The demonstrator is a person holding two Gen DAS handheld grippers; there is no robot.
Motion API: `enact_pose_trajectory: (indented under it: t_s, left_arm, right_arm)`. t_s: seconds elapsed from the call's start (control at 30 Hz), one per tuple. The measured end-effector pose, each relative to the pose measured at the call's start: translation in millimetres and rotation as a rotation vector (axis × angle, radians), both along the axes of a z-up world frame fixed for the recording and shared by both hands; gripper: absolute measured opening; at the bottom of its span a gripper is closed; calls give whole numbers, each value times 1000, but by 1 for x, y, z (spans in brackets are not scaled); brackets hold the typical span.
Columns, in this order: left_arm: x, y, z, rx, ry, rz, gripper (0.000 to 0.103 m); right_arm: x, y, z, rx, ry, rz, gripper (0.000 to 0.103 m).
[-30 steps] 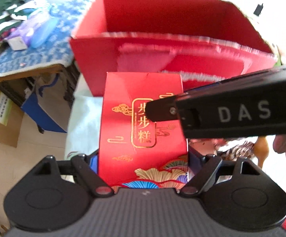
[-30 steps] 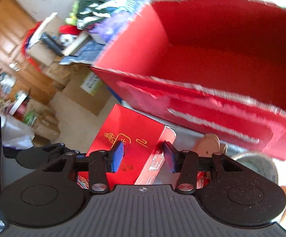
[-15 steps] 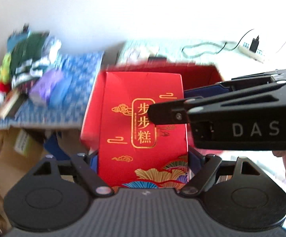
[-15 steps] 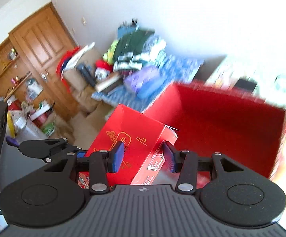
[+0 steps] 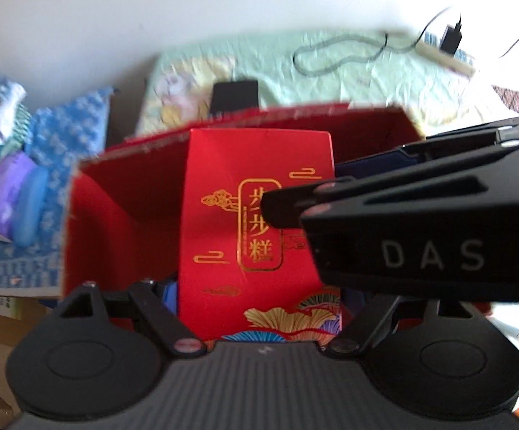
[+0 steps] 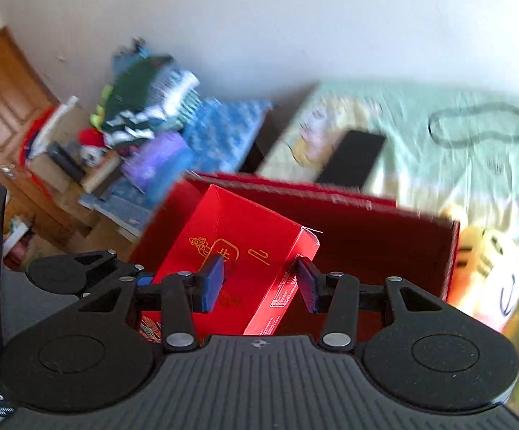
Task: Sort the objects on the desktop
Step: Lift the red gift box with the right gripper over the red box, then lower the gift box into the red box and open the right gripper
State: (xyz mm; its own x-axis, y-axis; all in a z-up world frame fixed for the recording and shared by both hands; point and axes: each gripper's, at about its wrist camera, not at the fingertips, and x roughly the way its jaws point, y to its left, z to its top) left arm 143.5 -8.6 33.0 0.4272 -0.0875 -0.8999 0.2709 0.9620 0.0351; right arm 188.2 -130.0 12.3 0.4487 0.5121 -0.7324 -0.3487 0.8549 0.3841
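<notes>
A red gift box with gold characters is held by both grippers over the open top of a large red carton. My left gripper is shut on the box's two sides near its lower end. My right gripper is shut on the box across its thin edge, blue pads pressing both faces. In the left wrist view the right gripper's finger crosses the box's front. The carton's red inner walls show behind and below the box; its floor is hidden.
Behind the carton lies a pale green cloth with a black cable, a power strip and a flat black item. Yellow-green plush toys sit right of the carton. Piled clothes and boxes fill the left.
Both grippers carried the gift box forward and slightly up, from in front of the carton's near wall to over its open inside. Neither grip changed.
</notes>
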Motion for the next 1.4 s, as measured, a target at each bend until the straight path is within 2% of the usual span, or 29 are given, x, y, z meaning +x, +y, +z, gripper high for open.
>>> enact_pose_trajectory:
  t_s: [0.2,0.3,0.47,0.53,0.67,0.77,0.83,1.13,1.4]
  left_arm:
    - [29,17,-47,-1,156,1,83]
    - [34,25,-60,-7,223,10,84]
    - [29,30,-57,1,225,-8,85]
    - [25,35,-51,-12,216,-11,86]
    - [12,50,-28,-41,159,-23,88]
    - [0,58,-16,-91,138,-46,86]
    - [-6,59,-13,-113,134,-69,79]
    - [-3,75,-28,-102,179,-33,67]
    - [-4,71,-31,-71,172,-44,72]
  right_arm:
    - [28,20,-43,-28,163,-26,48]
    - [36,23,-61,-30,254,-35,48]
    - [39,22,-68,-24,316,-48,48]
    - [40,22,-71,-31,344,-59,44]
    - [42,22,-76,-30,391,-59,42]
    - [44,25,-76,-11,417,-55,41]
    - [47,30,-78,18,434,-53,38]
    - [60,54,-86,104,514,-29,39]
    - [58,51,-83,110,504,-18,41]
